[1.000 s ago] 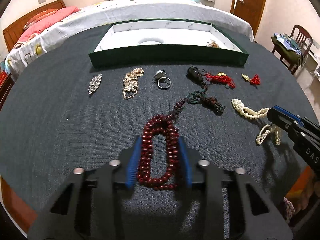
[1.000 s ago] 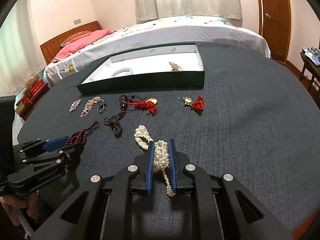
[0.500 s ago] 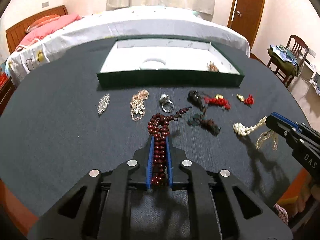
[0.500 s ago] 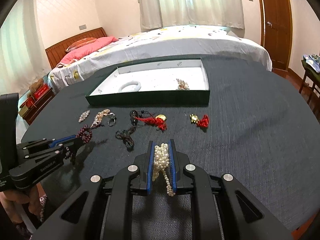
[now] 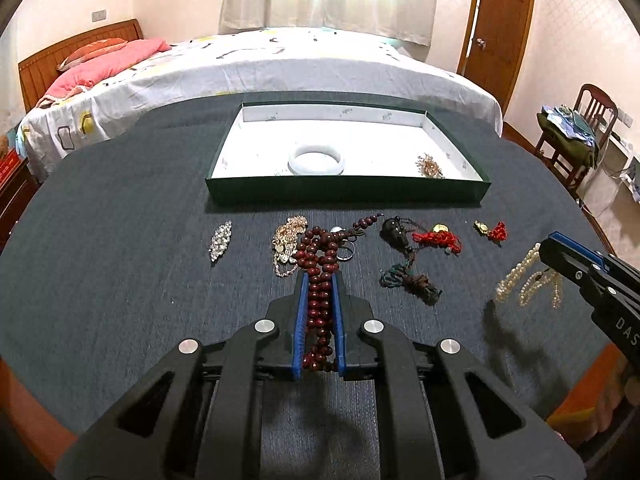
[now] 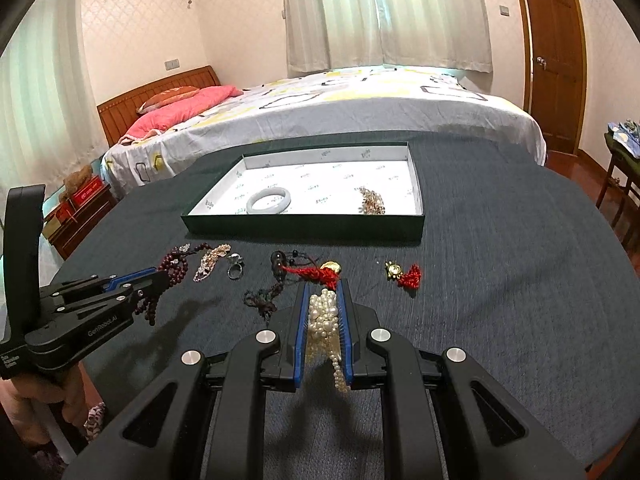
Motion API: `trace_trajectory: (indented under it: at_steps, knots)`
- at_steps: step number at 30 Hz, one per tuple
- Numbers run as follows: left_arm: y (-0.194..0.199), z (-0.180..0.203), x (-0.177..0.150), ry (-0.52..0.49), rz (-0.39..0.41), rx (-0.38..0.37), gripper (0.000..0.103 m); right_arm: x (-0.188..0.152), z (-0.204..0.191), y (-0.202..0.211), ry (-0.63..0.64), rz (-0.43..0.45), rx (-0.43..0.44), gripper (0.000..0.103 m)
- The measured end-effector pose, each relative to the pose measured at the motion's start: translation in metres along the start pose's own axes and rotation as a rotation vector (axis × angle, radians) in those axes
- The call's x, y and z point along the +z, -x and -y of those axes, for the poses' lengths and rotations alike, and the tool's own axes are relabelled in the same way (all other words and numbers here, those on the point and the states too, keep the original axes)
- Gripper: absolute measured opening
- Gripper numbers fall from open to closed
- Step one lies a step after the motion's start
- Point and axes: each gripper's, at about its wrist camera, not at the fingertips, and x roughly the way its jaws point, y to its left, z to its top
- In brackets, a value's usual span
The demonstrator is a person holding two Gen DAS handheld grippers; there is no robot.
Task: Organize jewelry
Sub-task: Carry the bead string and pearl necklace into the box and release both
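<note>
Your bench (image 5: 100, 280) carries the green tray (image 5: 348, 192), holding a white bangle (image 5: 316, 158). Before it lie a brooch (image 5: 221, 239), tassels and a ring. Your left tongs (image 5: 319, 276) clench the dark-red bead string (image 5: 318, 276); your right tongs (image 6: 322, 292) clench the pearl strand (image 6: 324, 320).

Left tongs (image 5: 319, 280) and right tongs (image 6: 323, 292) both clamped shut, angled downward, side by side.

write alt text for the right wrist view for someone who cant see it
The right gripper is shut on a bunched white pearl necklace above a dark table. Beyond it, loose jewelry lies before an open green tray holding a pale bangle. At the left, the left gripper holds dark red beads.
</note>
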Motion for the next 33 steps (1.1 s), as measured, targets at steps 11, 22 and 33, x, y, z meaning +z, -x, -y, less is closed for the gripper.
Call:
trace_trajectory:
  at_steps: [11, 22, 33]
  knots:
    - [0.002, 0.0, 0.005, 0.003, 0.008, -0.002, 0.012, 0.006, 0.0, 0.003, 0.0, 0.015, 0.007, 0.014]
    - [0.0, 0.005, 0.037, -0.007, 0.043, -0.027, 0.012, 0.048, -0.003, -0.003, 0.014, 0.082, 0.023, 0.014]
    - [-0.03, 0.014, 0.111, -0.041, 0.119, -0.04, 0.012, 0.121, 0.006, -0.04, 0.027, 0.162, 0.009, 0.014]
